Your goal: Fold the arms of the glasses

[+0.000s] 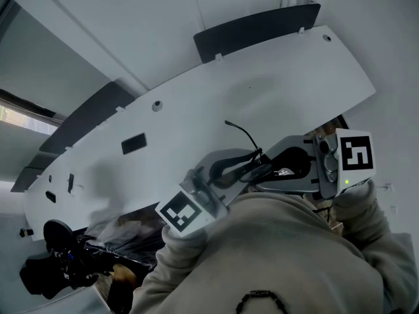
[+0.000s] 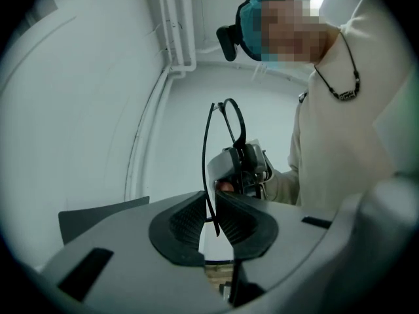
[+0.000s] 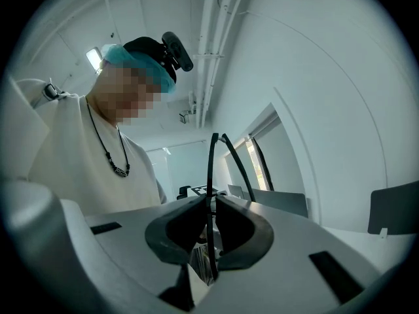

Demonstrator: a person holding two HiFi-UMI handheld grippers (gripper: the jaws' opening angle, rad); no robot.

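White tabletop (image 1: 262, 90) fills the head view from nine to two o'clock. Nearest the chest, the grey left tongs (image 2: 208, 208) stand slightly apart round one thin black arm (image 2: 205, 162), which rises toward twelve o'clock and leans on one pad, with a sliver free at the other. Facing them, the right tongs (image 3: 209, 205) are clamped on the black wire-framed glasses (image 3: 211, 169), held in mid-air. Caught this loosely, the arm may slip free. A push off the hinge line could probably bend it or twist the frame out of the right grip.
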